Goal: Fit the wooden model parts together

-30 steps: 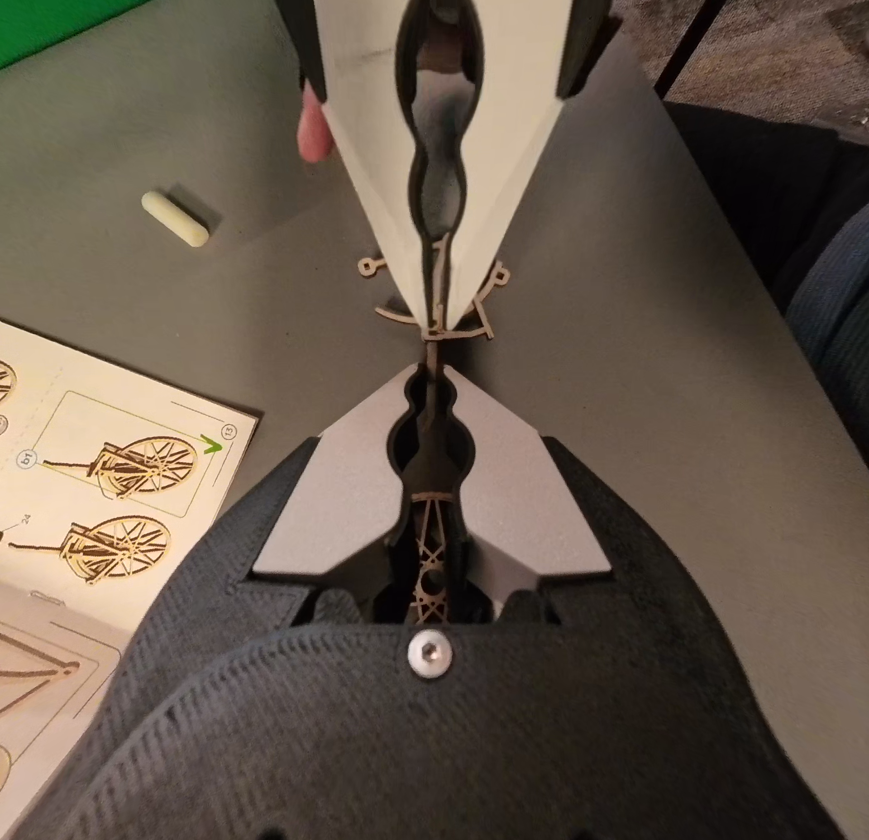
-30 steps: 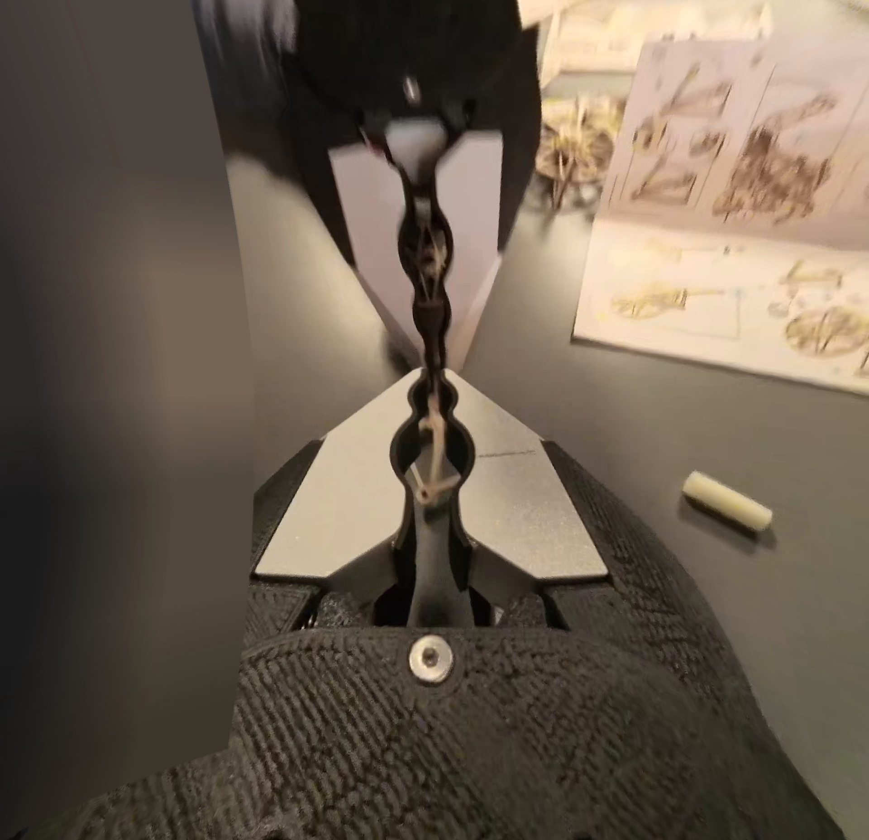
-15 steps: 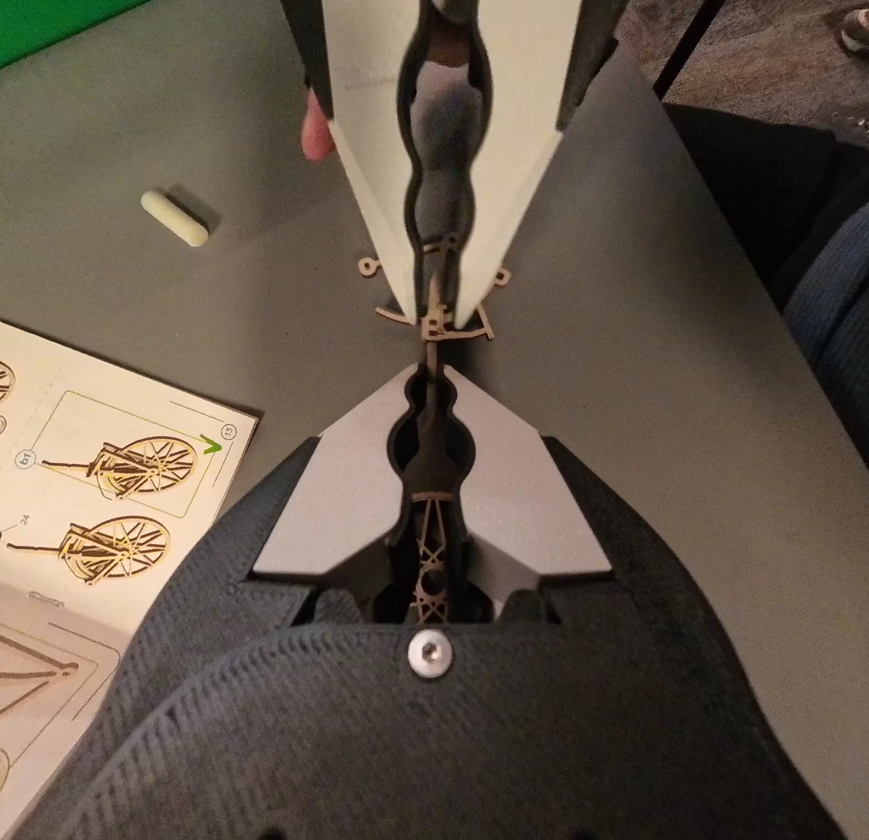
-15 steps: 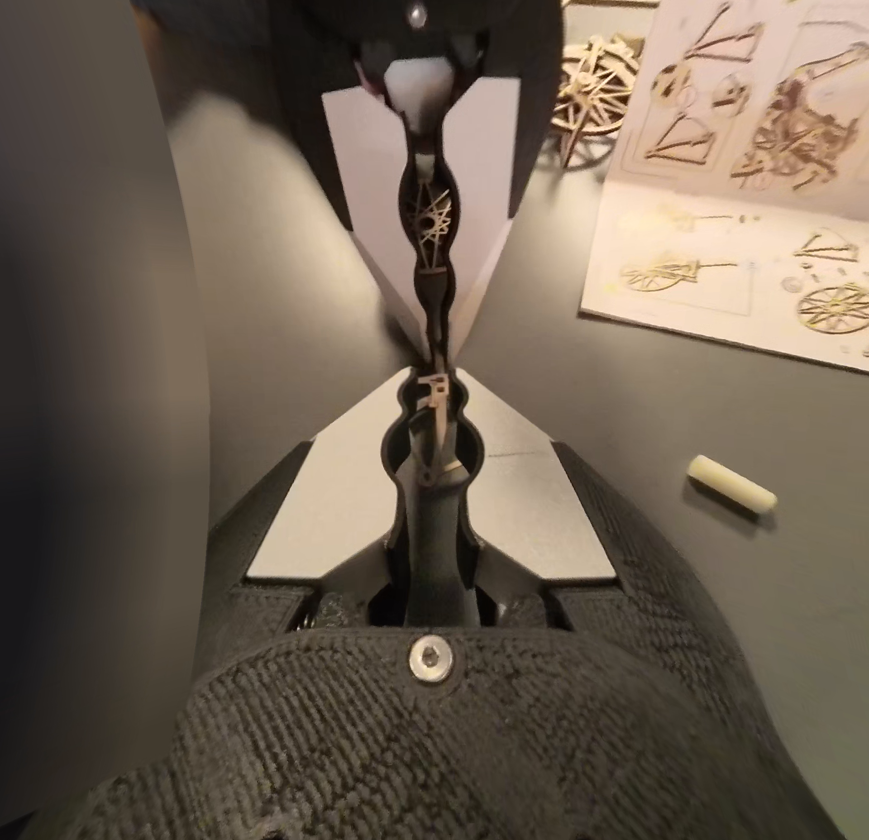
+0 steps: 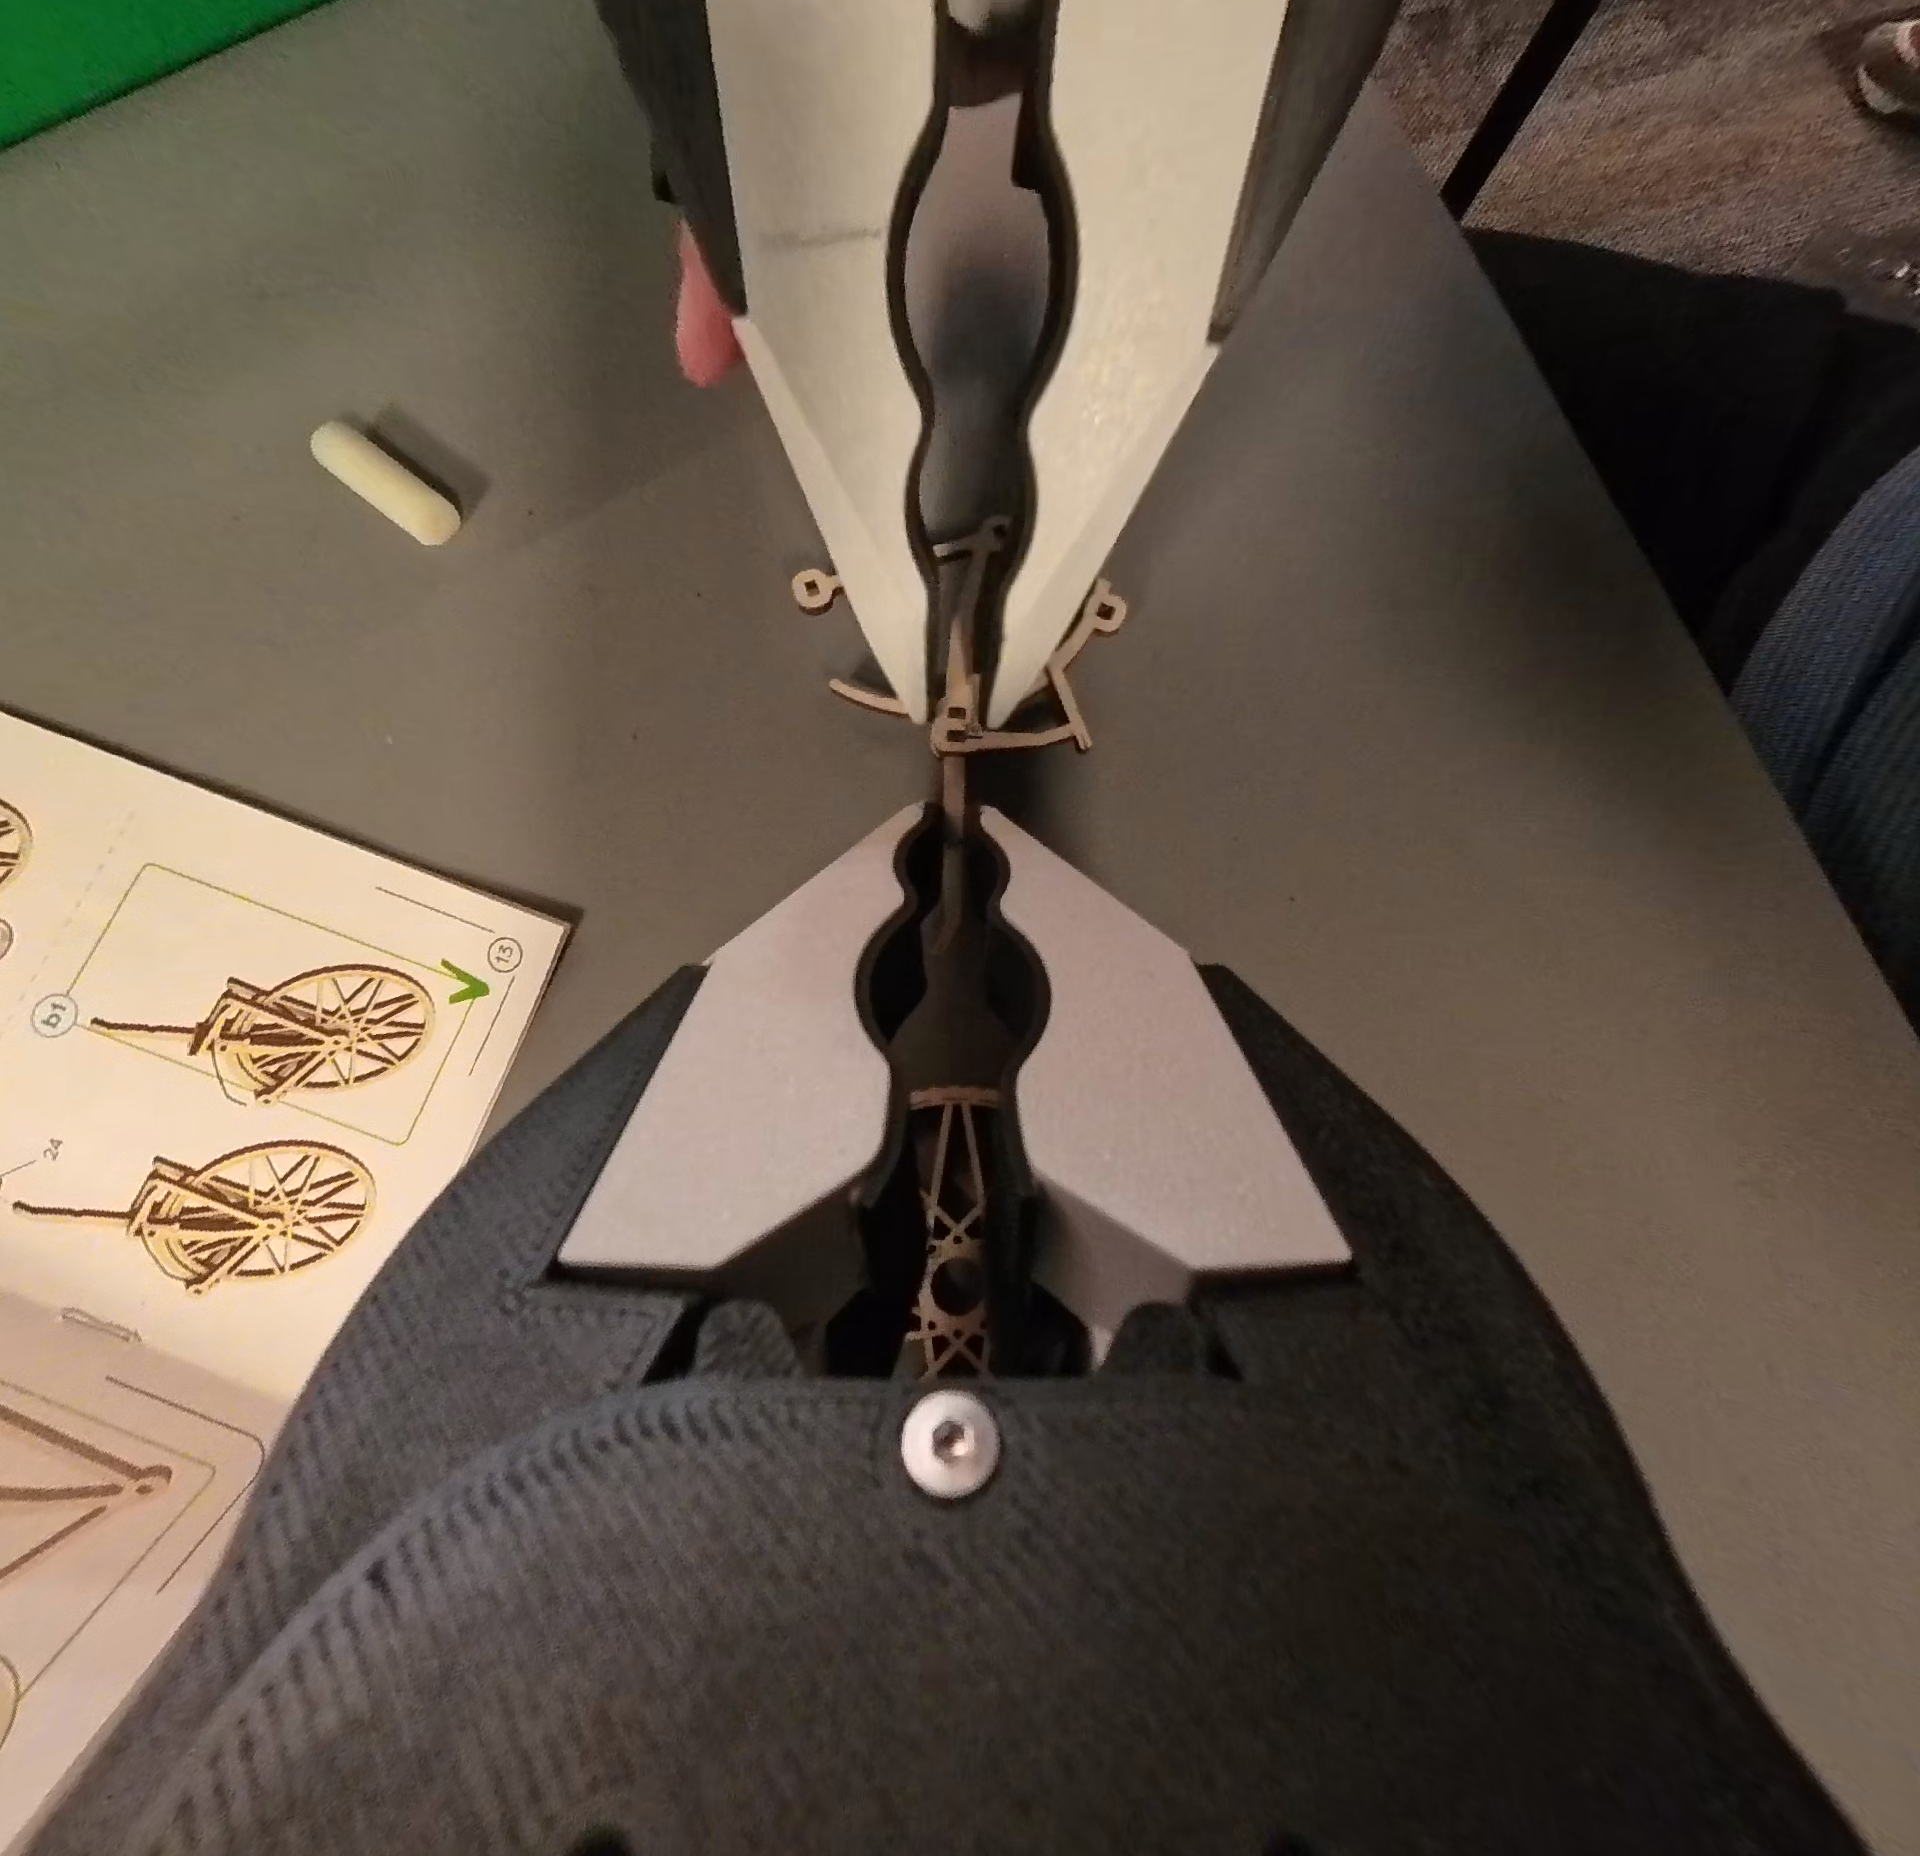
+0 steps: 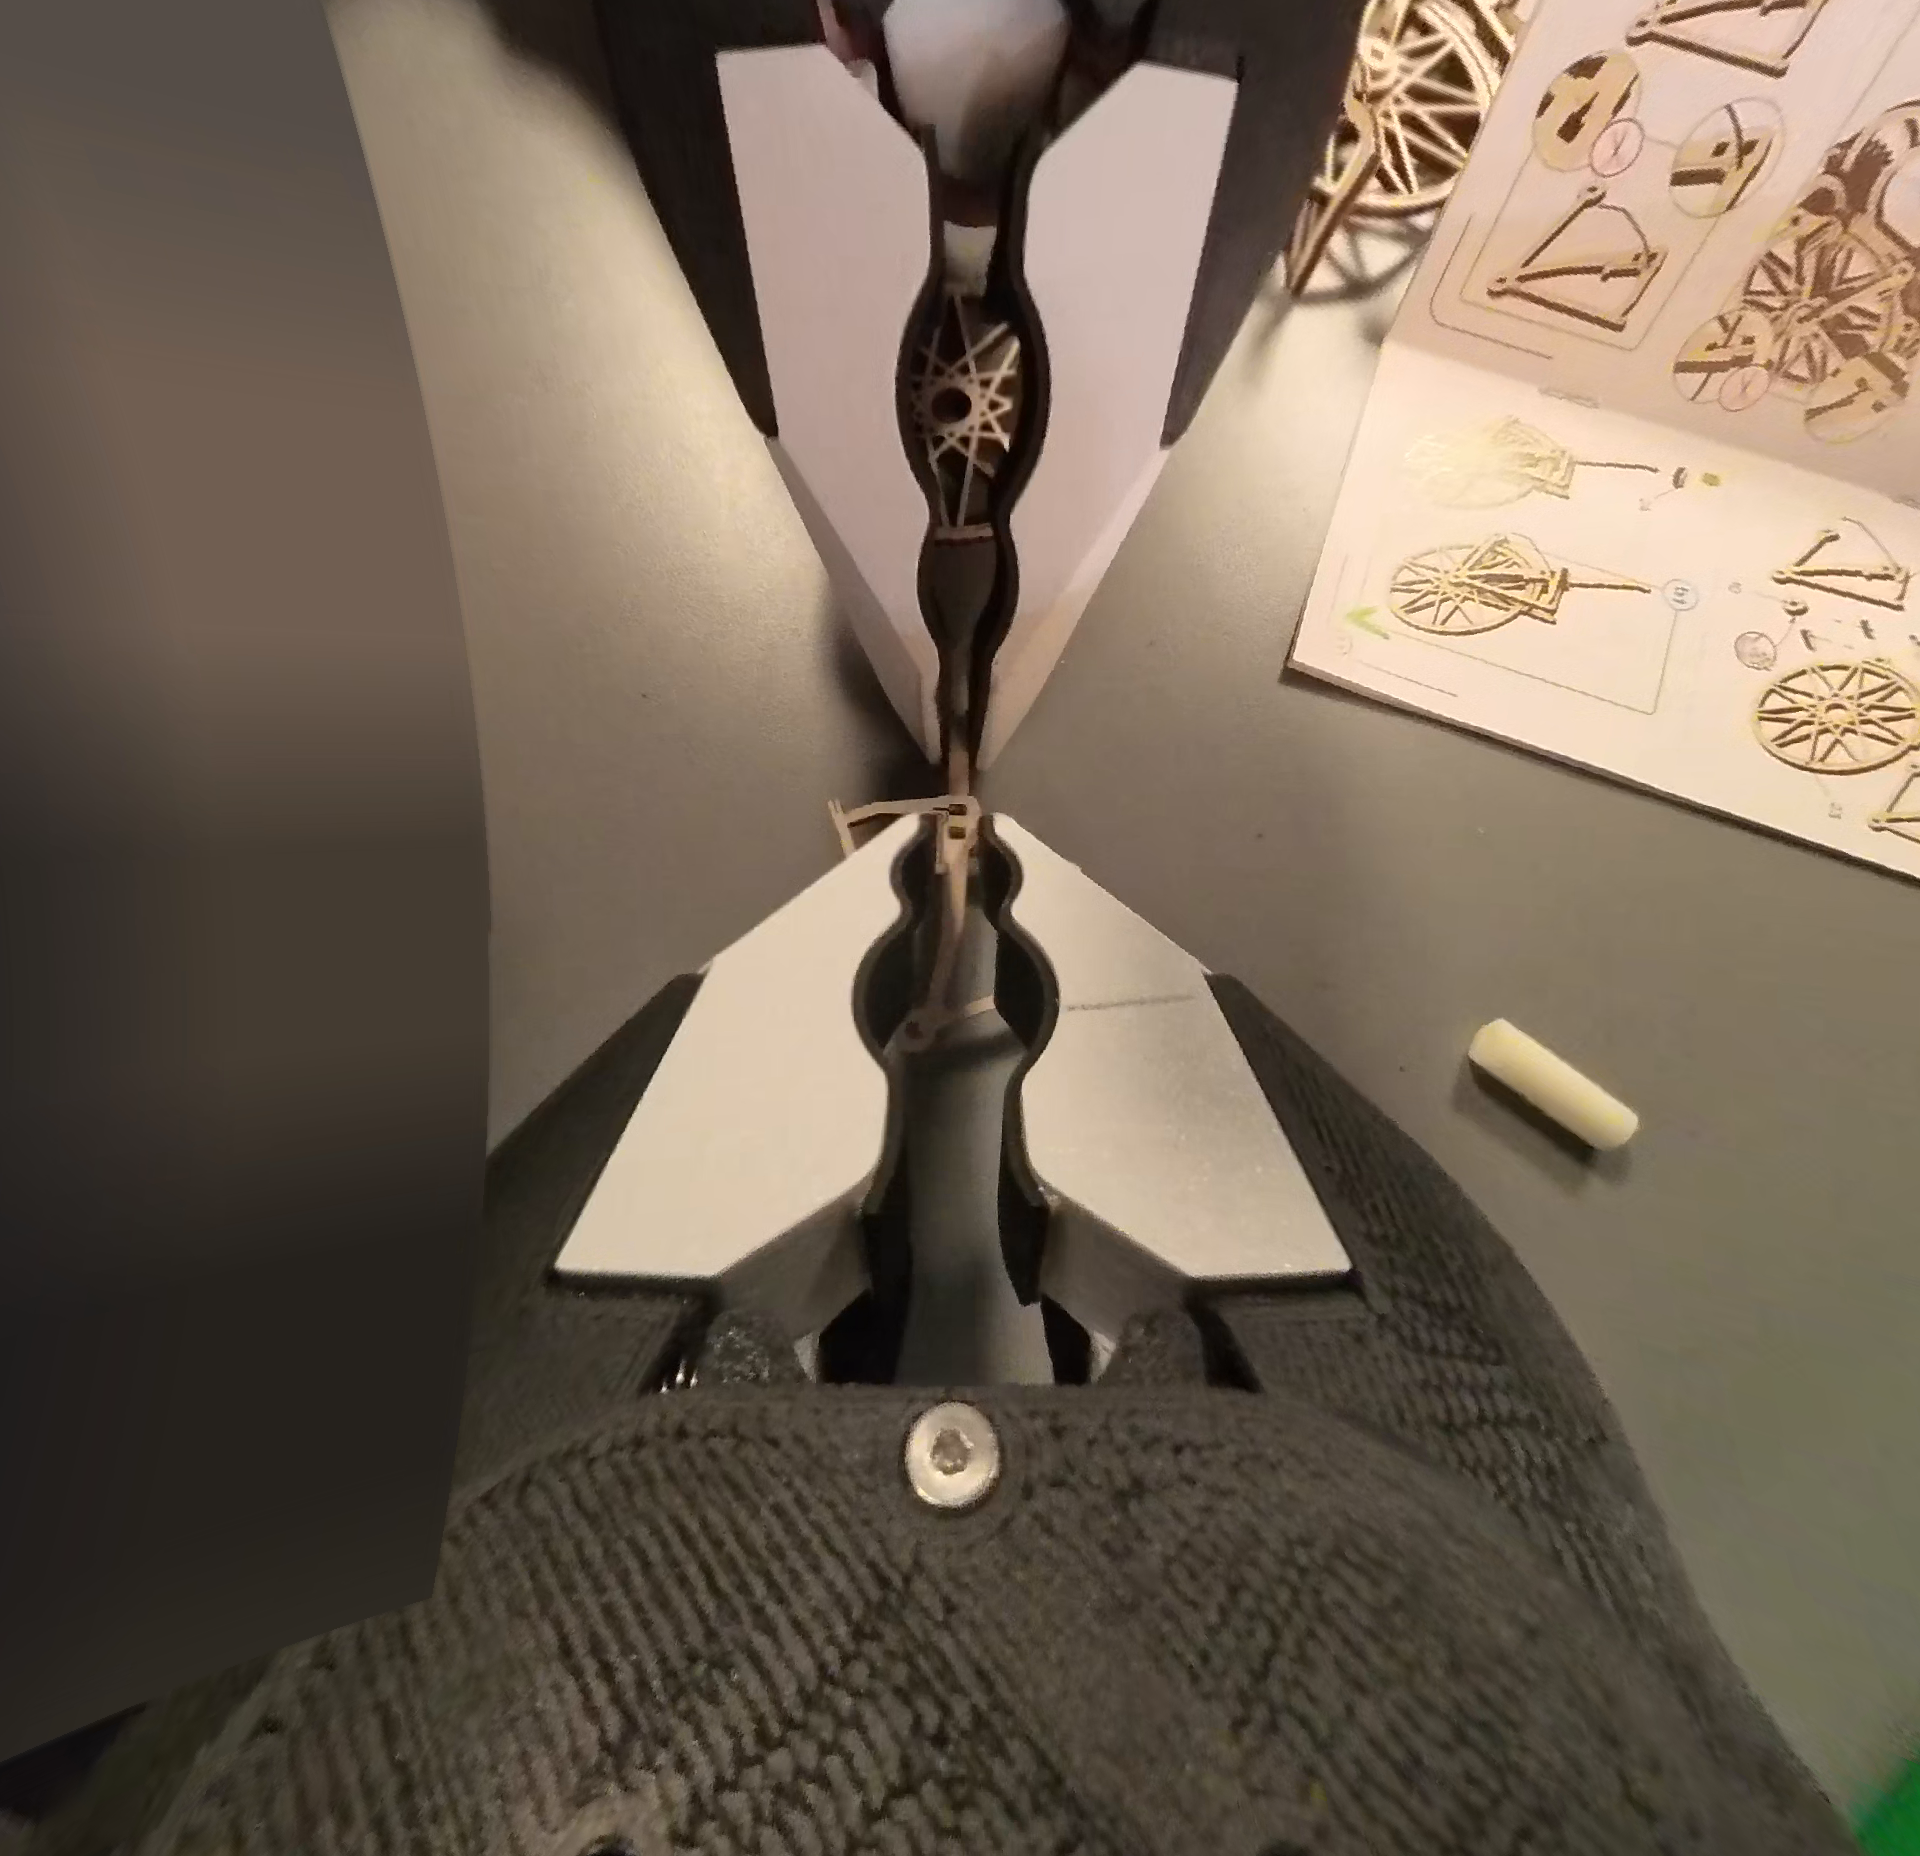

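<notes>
My left tongs (image 5: 953,830) are clenched on the spoked wooden wheel assembly (image 5: 951,1276), its thin shaft poking out toward my right tongs (image 6: 961,830). Those grip the small wooden frame piece (image 6: 951,923) tip to tip with it, just above the desk (image 5: 1351,767), so I judge socket and shaft are lined up for pressing together.

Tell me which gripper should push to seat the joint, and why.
Right, probably. The right gripper pinches the small bracket piece by its tip, free to advance. The left gripper is shut on the wheel-and-rod part, better kept steady as an anchor.
</notes>
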Tool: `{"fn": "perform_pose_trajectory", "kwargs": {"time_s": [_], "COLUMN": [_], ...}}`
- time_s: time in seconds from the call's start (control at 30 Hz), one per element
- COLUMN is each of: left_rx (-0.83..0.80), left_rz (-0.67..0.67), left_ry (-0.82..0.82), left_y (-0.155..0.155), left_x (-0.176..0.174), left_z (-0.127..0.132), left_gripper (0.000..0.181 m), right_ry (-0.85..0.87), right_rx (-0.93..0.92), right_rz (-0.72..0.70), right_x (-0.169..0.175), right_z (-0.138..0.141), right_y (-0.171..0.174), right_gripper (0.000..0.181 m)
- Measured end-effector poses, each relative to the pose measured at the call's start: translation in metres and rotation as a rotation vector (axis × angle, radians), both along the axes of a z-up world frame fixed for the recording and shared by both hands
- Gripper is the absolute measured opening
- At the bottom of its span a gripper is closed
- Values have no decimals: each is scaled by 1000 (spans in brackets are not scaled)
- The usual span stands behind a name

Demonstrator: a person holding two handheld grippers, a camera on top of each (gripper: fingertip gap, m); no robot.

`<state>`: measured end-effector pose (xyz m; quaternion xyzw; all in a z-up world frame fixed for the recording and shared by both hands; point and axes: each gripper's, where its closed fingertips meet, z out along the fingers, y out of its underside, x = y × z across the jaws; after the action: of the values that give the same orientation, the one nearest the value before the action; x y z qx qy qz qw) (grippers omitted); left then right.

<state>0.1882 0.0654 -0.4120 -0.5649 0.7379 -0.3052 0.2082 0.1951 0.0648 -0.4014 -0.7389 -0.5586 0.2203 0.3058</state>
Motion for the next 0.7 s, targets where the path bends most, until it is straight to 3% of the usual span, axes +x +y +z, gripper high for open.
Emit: {"fn": "perform_pose_trajectory", "kwargs": {"time_s": [0.37,0.7], "left_rx": [0,1], "left_rz": [2,0], "left_ry": [0,-14], "left_y": [0,0], "left_x": [0,0], "left_z": [0,0], "left_gripper": [3,2], "right_ry": [-241,-323], "right_rx": [-93,-137], "right_rz": [62,93], "right_x": [1,0], "right_z": [-3,-5], "right_y": [-1,-1], "right_gripper": [4,4]}}
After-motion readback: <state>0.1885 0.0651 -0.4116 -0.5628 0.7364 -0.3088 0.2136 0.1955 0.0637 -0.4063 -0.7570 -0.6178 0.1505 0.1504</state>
